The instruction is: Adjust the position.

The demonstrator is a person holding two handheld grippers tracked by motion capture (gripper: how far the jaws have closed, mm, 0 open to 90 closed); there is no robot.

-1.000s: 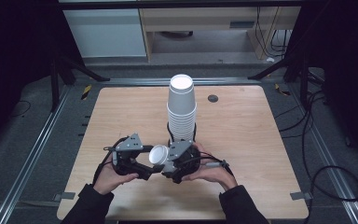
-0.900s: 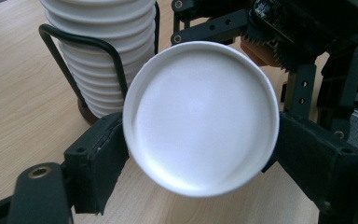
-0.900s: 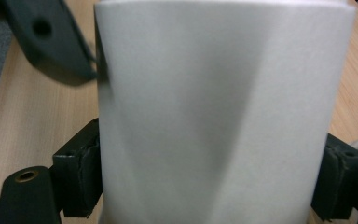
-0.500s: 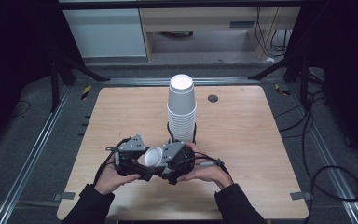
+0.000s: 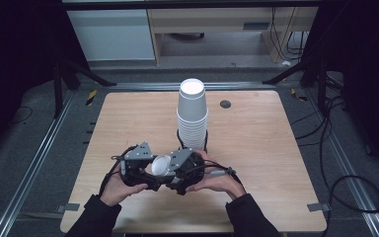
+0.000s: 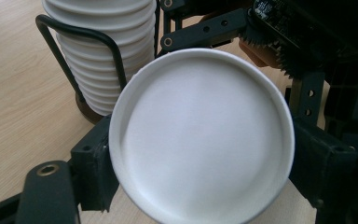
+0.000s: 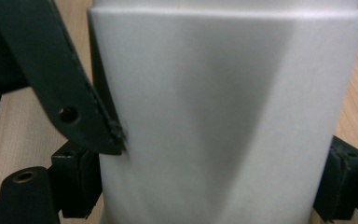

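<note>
Near edge of the wooden table (image 5: pixel 256 148), high view: the left gripper (image 5: pixel 139 170) and the right gripper (image 5: pixel 182 170) meet over 1 white paper cup (image 5: pixel 161 165), which lies on its side between them, raised off the tabletop, just in front of the cup stack (image 5: pixel 193 116). In the left gripper view the cup's circular end (image 6: pixel 200 135) faces the camera, and the 2 black jaws press its rim from either side, so this gripper is closed on the cup. In the right gripper view the cup wall (image 7: pixel 223 116) stands between the 2 jaw pads, which touch it left and right; this gripper also clasps the cup. The stack, inverted cups nested together, rests upright in a black wire holder (image 6: pixel 81 42) at mid-table.
</note>
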